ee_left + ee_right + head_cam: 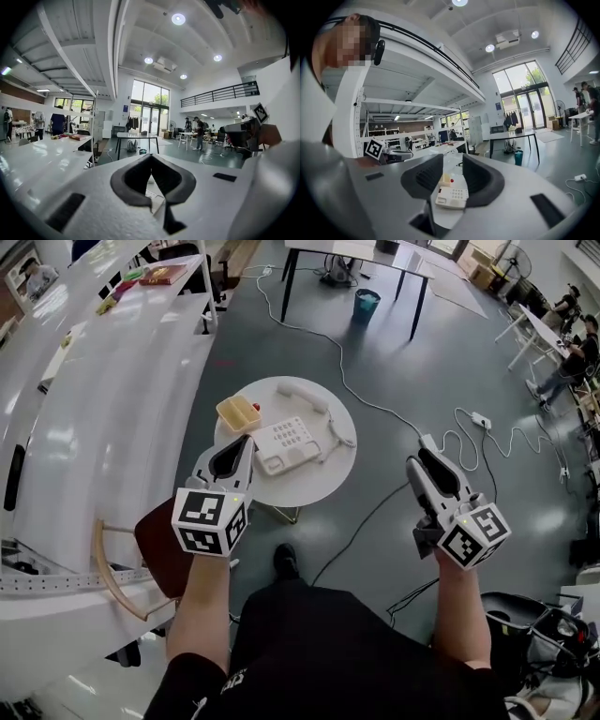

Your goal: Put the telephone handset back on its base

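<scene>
Handset (302, 397) lies slantwise on the bench (337, 474), upper centre, beyond its base (284, 446), nearer the left gripper (246, 440), fingers together, than the right gripper (424, 456), fingers apart and empty.

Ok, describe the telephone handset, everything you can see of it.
The telephone handset is a white, plastic-looking bar with thicker ends. It lies flat and slantwise on the far part of the round white table, off its base and apart from it. A white cord leaves its right end and runs down the table's right side towards the base. Only the table and the cord touch it.
</scene>
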`<control>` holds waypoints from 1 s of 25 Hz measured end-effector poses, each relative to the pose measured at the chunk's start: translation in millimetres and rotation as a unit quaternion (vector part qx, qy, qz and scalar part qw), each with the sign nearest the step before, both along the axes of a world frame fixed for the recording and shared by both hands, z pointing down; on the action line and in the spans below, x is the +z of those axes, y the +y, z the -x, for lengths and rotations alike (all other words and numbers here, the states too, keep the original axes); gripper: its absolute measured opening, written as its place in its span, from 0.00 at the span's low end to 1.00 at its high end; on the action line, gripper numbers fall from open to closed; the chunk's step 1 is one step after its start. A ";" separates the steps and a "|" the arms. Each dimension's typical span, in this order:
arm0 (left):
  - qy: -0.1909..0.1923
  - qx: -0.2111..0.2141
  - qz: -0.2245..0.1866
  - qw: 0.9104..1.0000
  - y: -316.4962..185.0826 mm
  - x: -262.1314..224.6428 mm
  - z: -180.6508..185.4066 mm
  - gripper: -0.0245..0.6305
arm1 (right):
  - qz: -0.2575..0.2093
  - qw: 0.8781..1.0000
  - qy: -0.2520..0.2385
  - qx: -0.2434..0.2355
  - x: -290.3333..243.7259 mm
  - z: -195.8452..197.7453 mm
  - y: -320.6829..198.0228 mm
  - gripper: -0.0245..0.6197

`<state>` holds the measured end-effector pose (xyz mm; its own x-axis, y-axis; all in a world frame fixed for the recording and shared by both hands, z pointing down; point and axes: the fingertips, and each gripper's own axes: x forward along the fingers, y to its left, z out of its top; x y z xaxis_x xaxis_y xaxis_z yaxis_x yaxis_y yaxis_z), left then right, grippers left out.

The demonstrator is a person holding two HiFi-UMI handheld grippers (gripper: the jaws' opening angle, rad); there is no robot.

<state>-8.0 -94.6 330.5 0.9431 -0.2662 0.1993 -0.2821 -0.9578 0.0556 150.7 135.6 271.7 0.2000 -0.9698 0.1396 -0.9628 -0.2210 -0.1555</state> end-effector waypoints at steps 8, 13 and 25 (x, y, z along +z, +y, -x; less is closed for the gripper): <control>-0.004 -0.009 0.007 1.000 -58.2 -1.4 -15.4 0.05 | -0.002 1.000 -0.002 -0.021 -9.4 -21.3 -77.0 0.32; 0.004 -0.005 0.004 1.000 -79.5 -12.0 -21.0 0.05 | -0.010 1.000 0.002 -0.018 -20.7 -28.0 -102.6 0.42; 0.006 -0.039 0.010 0.999 -112.6 -9.4 -4.5 0.05 | 0.002 0.997 0.004 -0.072 -20.1 -23.3 -169.6 0.57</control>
